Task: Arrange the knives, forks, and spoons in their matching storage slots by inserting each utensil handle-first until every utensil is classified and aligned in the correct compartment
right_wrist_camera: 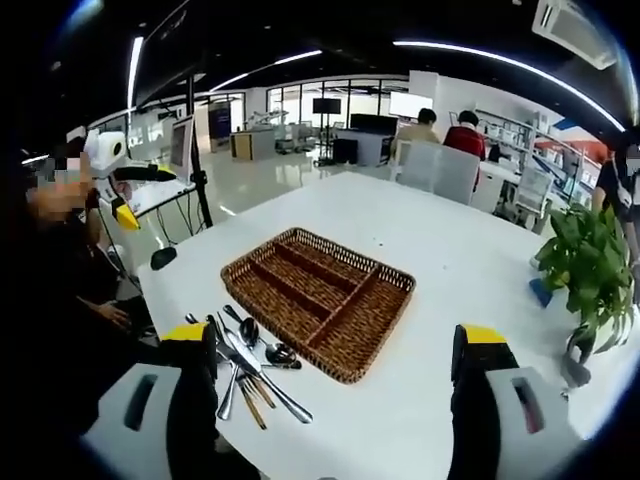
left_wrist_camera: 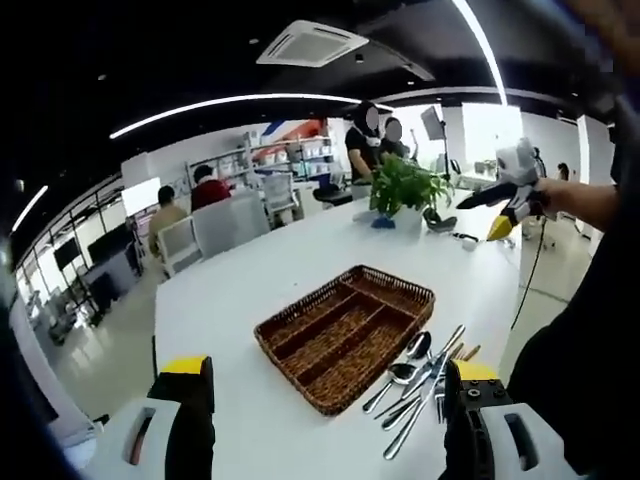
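A brown wicker tray (left_wrist_camera: 262, 330) (right_wrist_camera: 232, 268) with long divided slots lies empty on the white table (left_wrist_camera: 250, 290). Beside one short end lies a loose pile of metal knives, forks and spoons (left_wrist_camera: 420, 385) (right_wrist_camera: 250, 365), with a few wooden-coloured sticks among them. My left gripper (left_wrist_camera: 328, 368) hovers above the near table edge, jaws wide open, nothing between them. My right gripper (right_wrist_camera: 335, 338) is likewise open and empty above the table, the pile just by its left jaw. Each gripper also shows raised in a hand in the other's view: right gripper (left_wrist_camera: 505, 200), left gripper (right_wrist_camera: 115, 185).
A potted green plant (left_wrist_camera: 405, 185) (right_wrist_camera: 590, 260) stands at the table's far end with a small blue object (right_wrist_camera: 540, 292) next to it. Chairs (left_wrist_camera: 215, 225) and seated people are beyond the table. The person holding the grippers stands at the table side by the utensils.
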A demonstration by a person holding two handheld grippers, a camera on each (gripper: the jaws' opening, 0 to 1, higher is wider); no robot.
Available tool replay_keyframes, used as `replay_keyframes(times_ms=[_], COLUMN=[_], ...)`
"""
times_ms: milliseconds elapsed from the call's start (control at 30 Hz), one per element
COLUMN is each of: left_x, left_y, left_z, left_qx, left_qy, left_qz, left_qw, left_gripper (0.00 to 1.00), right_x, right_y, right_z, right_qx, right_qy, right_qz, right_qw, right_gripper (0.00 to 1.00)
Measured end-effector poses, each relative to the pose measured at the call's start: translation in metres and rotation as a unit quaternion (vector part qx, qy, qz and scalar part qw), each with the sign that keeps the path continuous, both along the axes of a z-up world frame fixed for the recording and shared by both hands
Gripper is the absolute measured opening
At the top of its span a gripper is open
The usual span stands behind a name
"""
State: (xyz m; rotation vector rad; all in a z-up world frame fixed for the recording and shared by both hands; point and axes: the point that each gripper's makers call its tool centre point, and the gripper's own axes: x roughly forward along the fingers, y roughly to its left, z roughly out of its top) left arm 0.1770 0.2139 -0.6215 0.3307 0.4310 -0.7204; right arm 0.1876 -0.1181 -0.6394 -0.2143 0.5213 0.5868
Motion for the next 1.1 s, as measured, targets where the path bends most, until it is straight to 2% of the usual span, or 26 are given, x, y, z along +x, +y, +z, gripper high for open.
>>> replay_keyframes(times_ms=[133, 333, 367, 433, 467, 533, 667, 967, 1100], left_x=[-0.001, 0.002, 0.003, 0.001, -0.002, -0.005, -0.008, -0.01, -0.013], left_y=[-0.005, -0.014, -0.016, -0.016, -0.016, -0.019, -0.023, -0.031, -0.037], left_z=[-0.001, -0.012, -0.023, -0.04, -0.055, -0.066, -0.08, -0.09, -0.1], left_qx=[0.027, 0.01, -0.003, -0.002, 0.002, 0.003, -0.004, 0.006, 0.026], left_qy=[0.005, 0.008, 0.016, 0.028, 0.047, 0.04, 0.047, 0.051, 0.053], left_qz=[-0.032, -0.045, -0.045, -0.048, -0.05, -0.063, -0.071, -0.092, -0.109], left_qw=[0.9991, 0.9989, 0.9989, 0.9984, 0.9976, 0.9972, 0.9963, 0.9944, 0.9923], left_gripper=[1.0, 1.0, 1.0, 1.0, 1.0, 1.0, 1.0, 1.0, 1.0], right_x=[0.002, 0.003, 0.003, 0.002, 0.002, 0.001, 0.001, 0.002, 0.003], right_y=[0.002, 0.003, 0.003, 0.003, 0.003, 0.002, -0.001, -0.003, -0.001], right_z=[0.0, -0.001, -0.002, -0.003, -0.004, -0.006, -0.008, -0.01, -0.01], right_qx=[-0.002, -0.001, 0.0, 0.001, 0.002, 0.002, 0.001, 0.001, 0.003], right_qy=[-0.001, -0.002, -0.001, -0.001, 0.001, 0.003, 0.006, 0.009, 0.009], right_qz=[0.003, 0.003, 0.002, 0.0, -0.001, -0.002, -0.005, -0.01, -0.009], right_qw=[1.0, 1.0, 1.0, 1.0, 1.0, 1.0, 1.0, 0.9999, 0.9999], right_gripper=[0.99, 0.99, 0.99, 0.99, 0.99, 0.99, 0.99, 0.99, 0.99])
